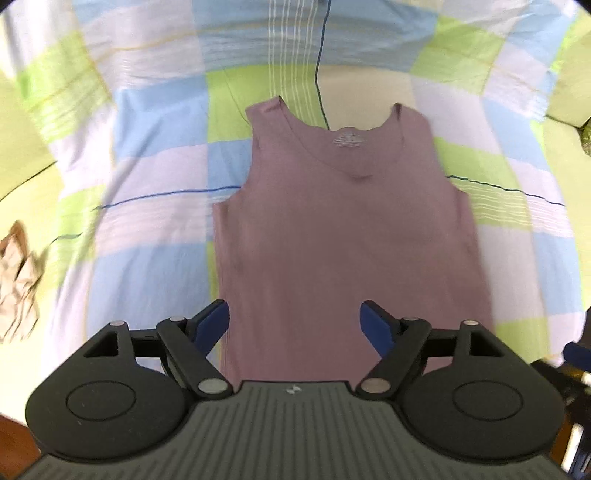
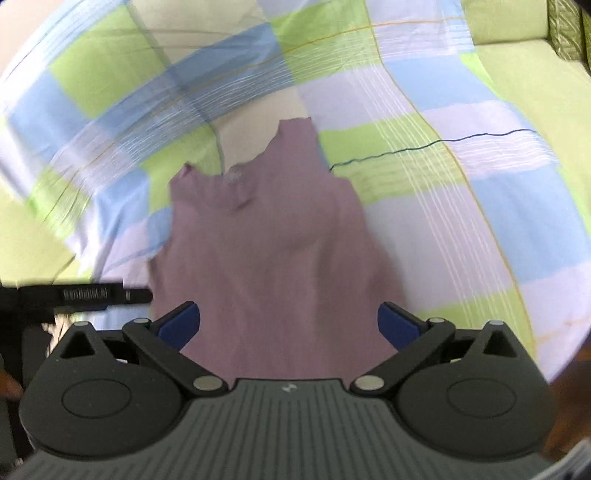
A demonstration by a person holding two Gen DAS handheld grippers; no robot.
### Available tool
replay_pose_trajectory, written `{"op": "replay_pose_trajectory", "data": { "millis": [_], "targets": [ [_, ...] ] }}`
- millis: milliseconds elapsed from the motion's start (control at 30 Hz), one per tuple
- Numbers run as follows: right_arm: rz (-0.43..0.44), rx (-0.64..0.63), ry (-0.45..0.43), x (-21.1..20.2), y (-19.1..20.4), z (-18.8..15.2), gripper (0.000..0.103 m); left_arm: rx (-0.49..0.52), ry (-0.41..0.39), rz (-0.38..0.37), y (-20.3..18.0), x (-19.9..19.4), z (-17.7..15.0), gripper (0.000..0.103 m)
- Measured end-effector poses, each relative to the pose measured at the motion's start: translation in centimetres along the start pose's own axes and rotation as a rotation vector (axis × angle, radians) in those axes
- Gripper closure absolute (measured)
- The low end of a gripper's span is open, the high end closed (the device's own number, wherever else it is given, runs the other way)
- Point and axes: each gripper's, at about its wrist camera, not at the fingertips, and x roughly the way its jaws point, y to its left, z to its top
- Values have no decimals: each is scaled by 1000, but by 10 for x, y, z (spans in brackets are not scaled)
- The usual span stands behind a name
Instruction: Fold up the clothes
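A mauve sleeveless top [image 1: 343, 229] lies flat on the checked bedsheet [image 1: 155, 155], neckline away from me and hem toward me. My left gripper [image 1: 293, 325] hovers above its lower part, blue pads wide apart with nothing held between them. In the right wrist view the same top [image 2: 266, 258] lies slanted, straps at the far end. My right gripper [image 2: 288, 325] hangs over the hem area, jaws spread wide and holding nothing. Both pictures are blurred.
A crumpled beige cloth [image 1: 18, 280] lies at the left on the bedsheet. A plain green sheet [image 2: 517, 62] and a patterned pillow [image 2: 565, 29] sit at the far right. The dark bar of the other gripper [image 2: 74, 295] pokes in from the left.
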Motion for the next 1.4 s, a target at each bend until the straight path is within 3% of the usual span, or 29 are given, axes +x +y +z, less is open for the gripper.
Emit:
{"op": "replay_pose_trajectory", "data": {
  "millis": [200, 467, 767, 1100, 1400],
  "targets": [
    [50, -122, -19, -53, -2, -52, 1, -69, -44, 25, -15, -60, -90, 21],
    [74, -185, -70, -148, -14, -106, 1, 31, -76, 40, -60, -137, -179, 18],
    [97, -208, -117, -199, -13, -128, 1, 6, -126, 49, -64, -187, -209, 16],
    [114, -249, -60, -221, -8, -155, 1, 6, -73, 48, -70, -196, -235, 16],
    [101, -246, -36, -224, -10, -157, 1, 15, -55, 46, -77, -194, -237, 16]
  ]
}}
